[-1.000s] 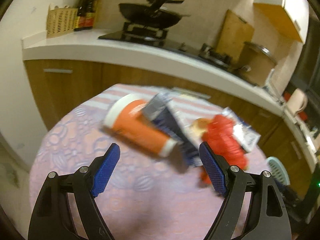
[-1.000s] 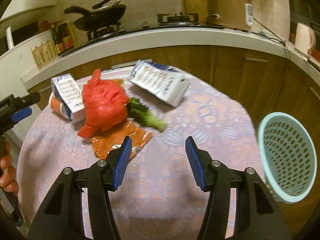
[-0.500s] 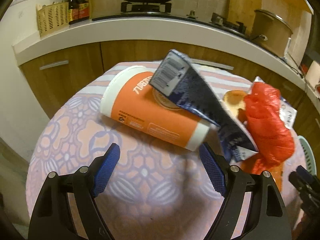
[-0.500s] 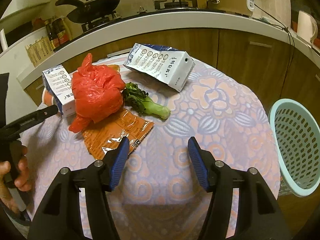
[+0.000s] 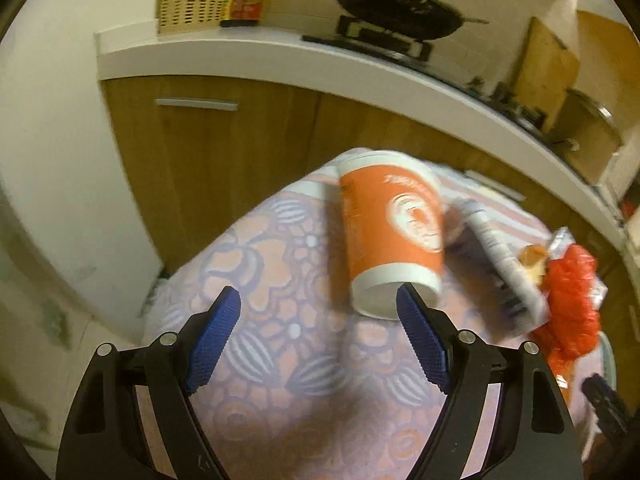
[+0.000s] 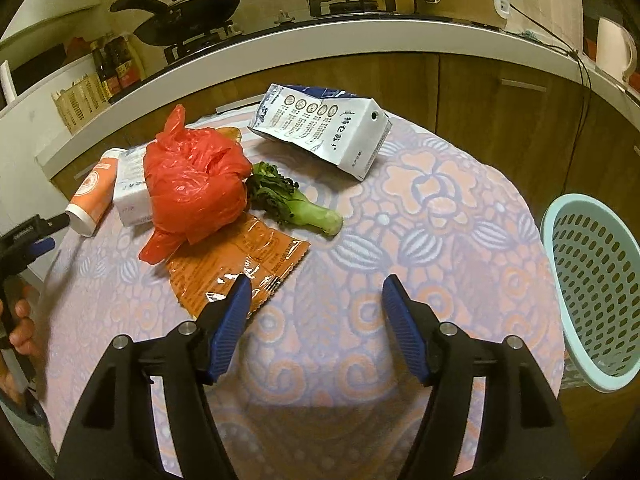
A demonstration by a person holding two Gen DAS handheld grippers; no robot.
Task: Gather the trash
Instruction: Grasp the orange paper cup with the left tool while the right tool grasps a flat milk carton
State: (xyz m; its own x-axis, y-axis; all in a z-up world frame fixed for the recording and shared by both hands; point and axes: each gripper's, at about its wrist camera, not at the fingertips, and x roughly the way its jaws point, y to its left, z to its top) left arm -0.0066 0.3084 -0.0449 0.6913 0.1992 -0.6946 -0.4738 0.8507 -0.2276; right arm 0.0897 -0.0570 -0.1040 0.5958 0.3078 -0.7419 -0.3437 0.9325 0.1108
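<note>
So the left gripper has its jaws spread wide with nothing between them, just the patterned tablecloth showing in the gap. The orange paper cup lies on its side just ahead of the right-hand finger, its white bottom end right by that fingertip, and I can't tell if they touch. Past the cup, further right of the fingers, there's a small milk carton and a red plastic bag, all a bit blurry.

The right gripper has just been opening its jaws, and they're empty too, only cloth between them. The orange foil wrapper lies flat right ahead of the left-hand finger, whose tip overlaps its near edge in the picture. Beyond it sits the red bag, with a broccoli stem straight ahead of the gap and a bigger white carton farther off. The light green basket stands well off to the right of the fingers, past the table edge.
</note>
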